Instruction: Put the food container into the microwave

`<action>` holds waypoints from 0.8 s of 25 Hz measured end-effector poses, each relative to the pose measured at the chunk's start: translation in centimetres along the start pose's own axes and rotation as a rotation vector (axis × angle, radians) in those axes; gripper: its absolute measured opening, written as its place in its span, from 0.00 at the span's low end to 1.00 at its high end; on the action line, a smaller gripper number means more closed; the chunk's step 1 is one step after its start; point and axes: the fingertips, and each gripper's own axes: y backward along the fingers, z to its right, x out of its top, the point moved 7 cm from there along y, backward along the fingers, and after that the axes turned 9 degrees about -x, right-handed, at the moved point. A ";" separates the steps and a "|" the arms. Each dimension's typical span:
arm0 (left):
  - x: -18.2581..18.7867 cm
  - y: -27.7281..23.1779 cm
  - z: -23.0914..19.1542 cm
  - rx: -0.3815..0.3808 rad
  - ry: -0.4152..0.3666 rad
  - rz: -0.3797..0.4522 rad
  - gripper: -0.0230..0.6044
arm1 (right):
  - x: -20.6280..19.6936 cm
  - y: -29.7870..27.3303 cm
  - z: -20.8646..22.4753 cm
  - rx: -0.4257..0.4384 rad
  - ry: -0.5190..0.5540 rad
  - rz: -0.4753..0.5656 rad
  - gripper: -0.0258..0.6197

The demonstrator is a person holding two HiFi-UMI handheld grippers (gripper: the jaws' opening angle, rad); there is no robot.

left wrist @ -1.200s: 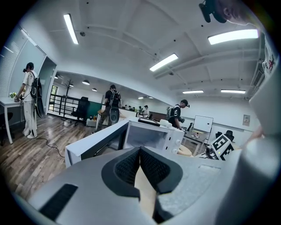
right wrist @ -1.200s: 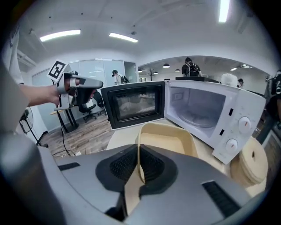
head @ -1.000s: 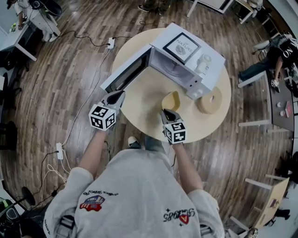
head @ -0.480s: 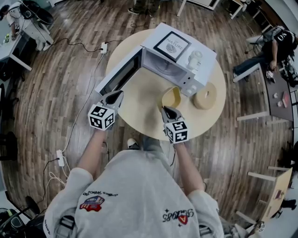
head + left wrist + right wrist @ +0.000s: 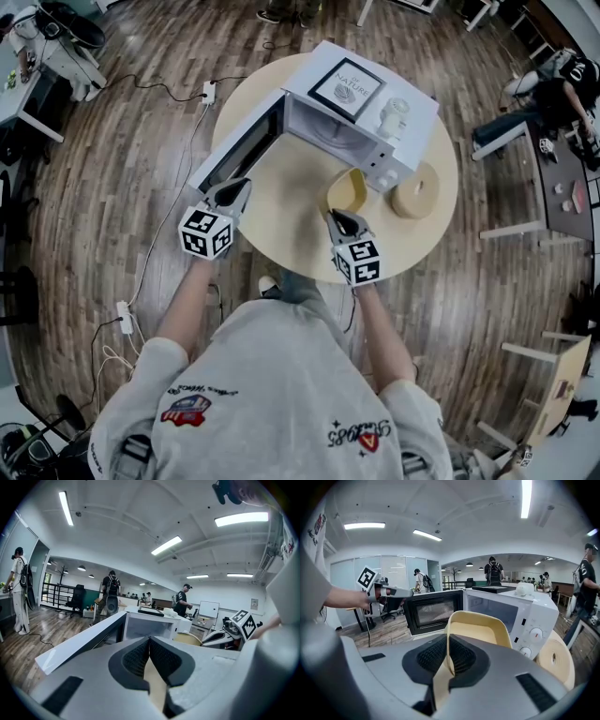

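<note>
While the right tongs (image 5: pixel 339 217) pinch the near wall of the yellow food container (image 5: pixel 347 190), the container lies lengthwise away from them. Its far end points at the open mouth of the microwave (image 5: pixel 427 117) and its open side faces up. The right gripper view shows the thin rim (image 5: pixel 448 639) clamped between the two dark pads, with the container's hollow (image 5: pixel 483 627) spreading out beyond them. The container sits just outside the microwave's cavity, in front of the control dials (image 5: pixel 534 633). No view shows whether it rests on the round table (image 5: pixel 291 234) or hangs above it.

The right forearm reaches straight forward from the body, and its marker cube is turned up toward the head camera. The left arm is also stretched forward, out to the microwave's door side. The left tongs (image 5: pixel 234 192) hover just short of the swung-open door (image 5: pixel 239 150), and their pads are pressed together with nothing between them (image 5: pixel 149 644).

On top of the microwave lies a dark-framed card (image 5: pixel 347 89) printed "NATURE", with smaller print under it too fine to read. A white jar (image 5: pixel 395 116) stands beside the card. A pale round roll (image 5: pixel 415 195) lies flat on the table, just off the microwave's dial-side corner.
</note>
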 end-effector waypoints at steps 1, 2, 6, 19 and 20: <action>0.0 -0.3 -0.2 -0.001 0.001 -0.001 0.04 | 0.1 -0.3 0.1 0.001 0.009 -0.002 0.07; 0.1 -0.5 -0.3 -0.003 0.002 -0.002 0.04 | 0.2 -0.6 0.2 0.003 0.016 -0.005 0.07; 0.5 -1.5 -1.3 -0.009 0.009 -0.010 0.04 | 1.0 -1.9 0.4 0.014 0.028 -0.015 0.07; 0.2 -5.5 -4.0 -0.008 0.039 -0.041 0.04 | 2.9 -7.9 2.5 0.064 0.103 -0.073 0.07; 0.2 -5.8 -4.3 -0.006 0.042 -0.043 0.04 | 3.0 -8.4 2.6 0.069 0.110 -0.076 0.07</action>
